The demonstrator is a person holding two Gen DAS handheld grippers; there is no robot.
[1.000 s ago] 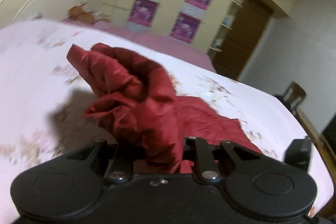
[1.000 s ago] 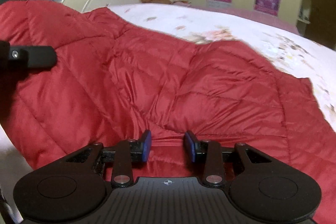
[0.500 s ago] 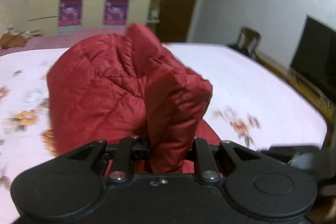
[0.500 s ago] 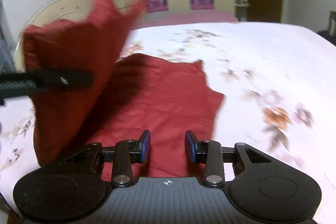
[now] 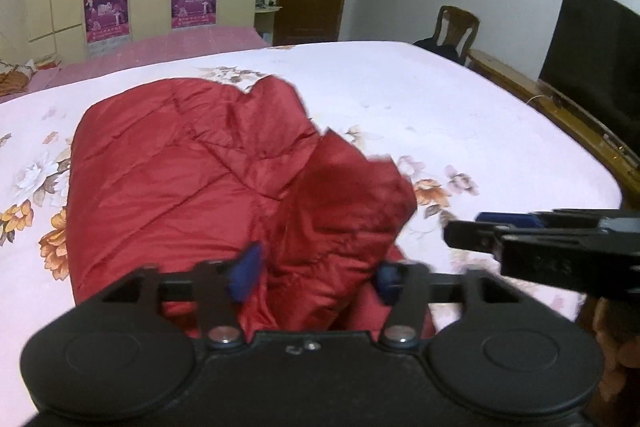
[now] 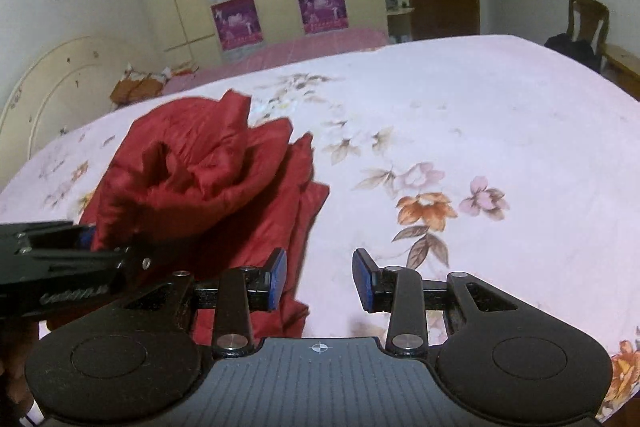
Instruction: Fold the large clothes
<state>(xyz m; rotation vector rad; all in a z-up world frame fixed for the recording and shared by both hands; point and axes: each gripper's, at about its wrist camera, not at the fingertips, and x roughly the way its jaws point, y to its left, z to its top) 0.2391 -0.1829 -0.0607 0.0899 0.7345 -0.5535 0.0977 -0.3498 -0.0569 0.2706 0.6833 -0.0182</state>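
Observation:
A red quilted jacket (image 5: 160, 187) lies folded over on the floral pink bed sheet (image 5: 440, 107). My left gripper (image 5: 316, 277) hangs low over the jacket's near edge. Its jaws are opening, with a bunched fold of red fabric (image 5: 336, 227) still between the blue pads, which no longer clamp it. In the right wrist view the jacket (image 6: 192, 179) sits to the left, and the left gripper (image 6: 86, 239) reaches into it. My right gripper (image 6: 320, 279) stands open over the bare sheet (image 6: 480, 127) beside the jacket's right edge, holding nothing. It also shows as the right gripper (image 5: 480, 227) beside the left one.
A wooden bed frame edge (image 5: 560, 107) runs along the right, with a dark TV (image 5: 596, 59) and a chair (image 5: 456, 27) beyond it. A wardrobe with purple posters (image 6: 240, 19) and a cream headboard (image 6: 60, 79) stand behind the bed.
The left gripper carried the lifted jacket part across and down onto the rest, and its jaws have spread. The right gripper moved off the jacket to the bare sheet beside it.

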